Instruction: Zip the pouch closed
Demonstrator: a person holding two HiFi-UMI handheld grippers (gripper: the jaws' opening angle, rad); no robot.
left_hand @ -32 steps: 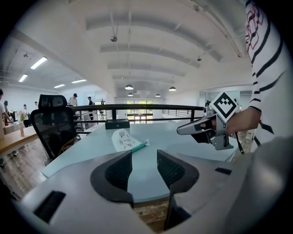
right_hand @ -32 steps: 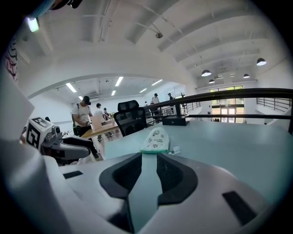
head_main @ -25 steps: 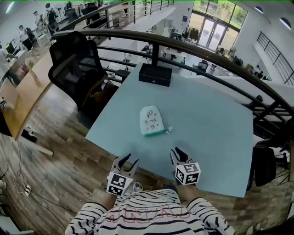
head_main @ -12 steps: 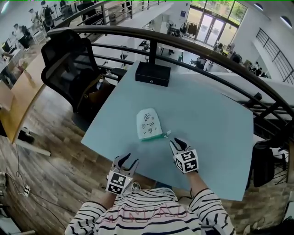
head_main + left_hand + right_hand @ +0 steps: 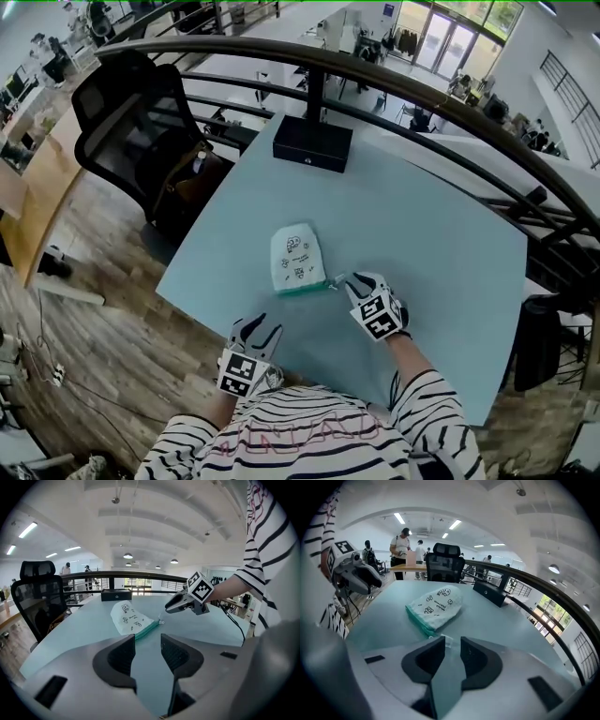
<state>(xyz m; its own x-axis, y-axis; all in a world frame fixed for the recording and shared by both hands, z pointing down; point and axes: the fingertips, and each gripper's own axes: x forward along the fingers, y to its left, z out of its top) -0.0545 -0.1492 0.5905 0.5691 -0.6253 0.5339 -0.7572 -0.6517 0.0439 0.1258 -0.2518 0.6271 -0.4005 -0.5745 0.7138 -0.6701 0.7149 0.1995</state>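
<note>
A white pouch (image 5: 297, 260) with small drawings and a green zipper edge lies flat on the pale blue table (image 5: 441, 234). Its zipper edge faces me, and the small zip pull (image 5: 333, 281) sticks out at the pouch's near right corner. My right gripper (image 5: 349, 283) has its tips at that pull. In the right gripper view the jaws stand narrowly apart, the pale pull (image 5: 449, 641) shows at their mouth, and the pouch (image 5: 436, 605) is just beyond. My left gripper (image 5: 255, 330) is open and holds nothing near the table's front edge, short of the pouch (image 5: 129, 617).
A black box (image 5: 313, 143) sits at the table's far edge under a dark curved railing (image 5: 422, 94). A black office chair (image 5: 131, 122) stands off the table's left side. The table's front edge (image 5: 234, 314) runs just ahead of my left gripper.
My right gripper has moved forward and left from the front edge up to the pouch's zip pull. The left gripper has stayed near the front edge, and the pouch has not moved.
</note>
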